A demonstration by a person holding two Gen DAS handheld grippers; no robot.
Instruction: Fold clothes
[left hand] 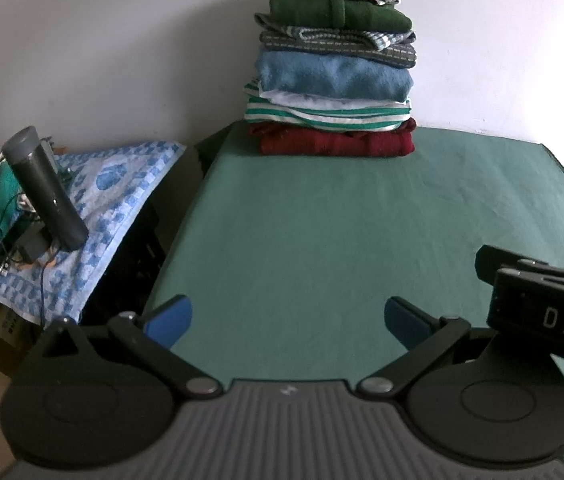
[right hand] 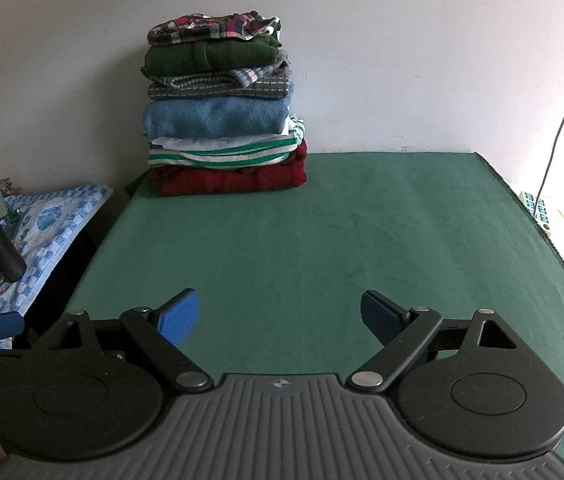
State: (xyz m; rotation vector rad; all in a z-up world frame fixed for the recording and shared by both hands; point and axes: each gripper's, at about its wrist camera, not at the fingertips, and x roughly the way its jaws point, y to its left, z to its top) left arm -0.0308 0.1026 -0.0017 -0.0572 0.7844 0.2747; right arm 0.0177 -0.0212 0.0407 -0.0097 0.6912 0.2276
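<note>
While both claws are hovering low over the green cloth (right hand: 322, 220), neither is gripping anything: the left claw (left hand: 288, 318) is standing released, its blue pads (left hand: 171, 318) spread wide with only bare cloth showing between them, and the right claw (right hand: 279, 314) is standing released in the same way, its pads (right hand: 179, 312) wide apart over bare cloth. No loose garment is lying near either one; the only clothes showing are sitting in the stack (left hand: 332, 68), folded and piled against the wall at the far edge of the cloth, well apart from both claws. From the left claw the stack is lying straight ahead and barely to the right; from the right claw the stack (right hand: 225, 112) is lying ahead and off to the left. Its folded edges are running crosswise to both claws' reach, with the plaid piece on top and the red one at the bottom touching the cloth. The right claw's body is showing just beside the left claw on its right, so the two are riding close together, with the left seeming the one more squarely lined up on the stack. Off to the left of both, a blue-patterned towel (left hand: 121, 208) is lying on a separate surface under a dark cylinder (left hand: 45, 192) and some cables; whether that towel is meant for folding I cannot tell. Judging from this, the folding looks largely done, or the next piece is lying out of view.
</note>
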